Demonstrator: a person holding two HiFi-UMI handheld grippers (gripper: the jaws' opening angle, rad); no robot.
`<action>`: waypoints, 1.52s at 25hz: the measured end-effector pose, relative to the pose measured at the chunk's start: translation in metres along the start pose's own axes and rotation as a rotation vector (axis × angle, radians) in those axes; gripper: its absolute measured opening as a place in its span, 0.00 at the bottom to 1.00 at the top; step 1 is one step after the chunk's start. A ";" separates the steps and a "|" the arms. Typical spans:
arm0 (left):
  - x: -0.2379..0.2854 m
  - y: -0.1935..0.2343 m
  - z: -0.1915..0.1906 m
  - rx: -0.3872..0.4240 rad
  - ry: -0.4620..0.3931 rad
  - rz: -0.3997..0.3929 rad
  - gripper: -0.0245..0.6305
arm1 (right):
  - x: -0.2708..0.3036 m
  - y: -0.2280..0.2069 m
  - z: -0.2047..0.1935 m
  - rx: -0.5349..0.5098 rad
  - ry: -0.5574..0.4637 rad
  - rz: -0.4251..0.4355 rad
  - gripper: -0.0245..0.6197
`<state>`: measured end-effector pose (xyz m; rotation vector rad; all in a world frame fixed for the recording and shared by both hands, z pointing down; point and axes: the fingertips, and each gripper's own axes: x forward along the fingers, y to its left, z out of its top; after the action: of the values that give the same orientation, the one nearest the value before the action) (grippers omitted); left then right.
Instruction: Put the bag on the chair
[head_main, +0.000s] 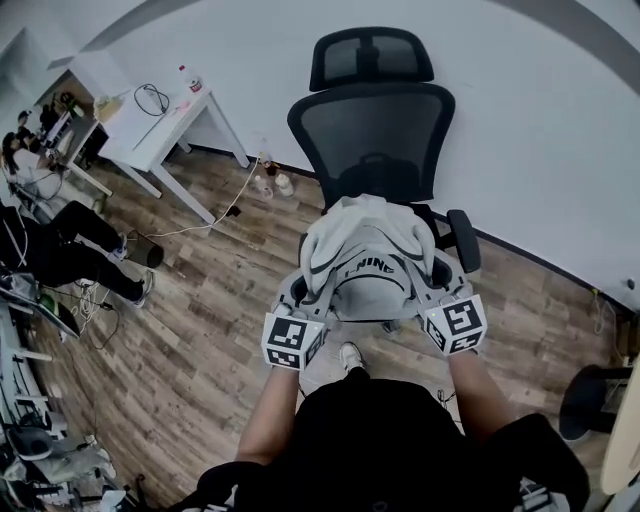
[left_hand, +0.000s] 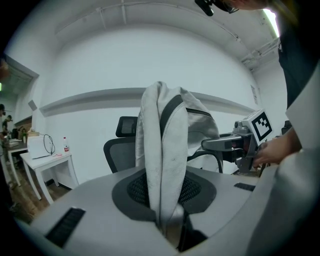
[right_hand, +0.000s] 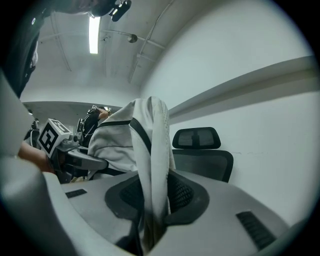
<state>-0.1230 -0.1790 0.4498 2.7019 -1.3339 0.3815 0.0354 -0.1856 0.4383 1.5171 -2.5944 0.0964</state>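
Head view first: the bag (head_main: 365, 255) is a floppy grey-and-white thing hanging between both grippers, right in front of the black mesh chair (head_main: 372, 140). It covers the seat from up here, so I can't tell whether its bottom is touching the cushion or hovering over it. The left gripper (head_main: 297, 300) has one side of it, the right gripper (head_main: 447, 295) the other, roughly level. There's a white table (head_main: 160, 130) off to the left, well apart from all this.

Left gripper view: the jaws are nearly together and pinching a thick fold of the bag's fabric, which stands straight up out of them. The chair shows behind it.

Right gripper view: same deal, jaws clamped on a doubled-up fold of the bag, with the chair's headrest and back just past it.

My take is that the carry is nearly done and the set-down is what's left. To do it well I'd:
- lower both sides together so the bag doesn't tip
- aim for the middle of the seat, between the armrests, toward the backrest
- let go only once the seat is taking the weight, since soft fabric like this will slump and could slide off the front edge.
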 end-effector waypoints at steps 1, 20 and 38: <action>0.006 0.005 0.000 0.000 0.002 -0.013 0.19 | 0.005 -0.003 0.000 0.002 0.004 -0.012 0.19; 0.087 0.044 0.006 0.032 0.015 -0.156 0.19 | 0.065 -0.053 -0.006 0.034 0.041 -0.119 0.19; 0.205 0.074 -0.033 0.018 0.185 -0.069 0.19 | 0.157 -0.142 -0.067 0.036 0.196 0.042 0.20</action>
<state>-0.0682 -0.3748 0.5351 2.6429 -1.1895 0.6222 0.0881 -0.3826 0.5262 1.3877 -2.4820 0.2832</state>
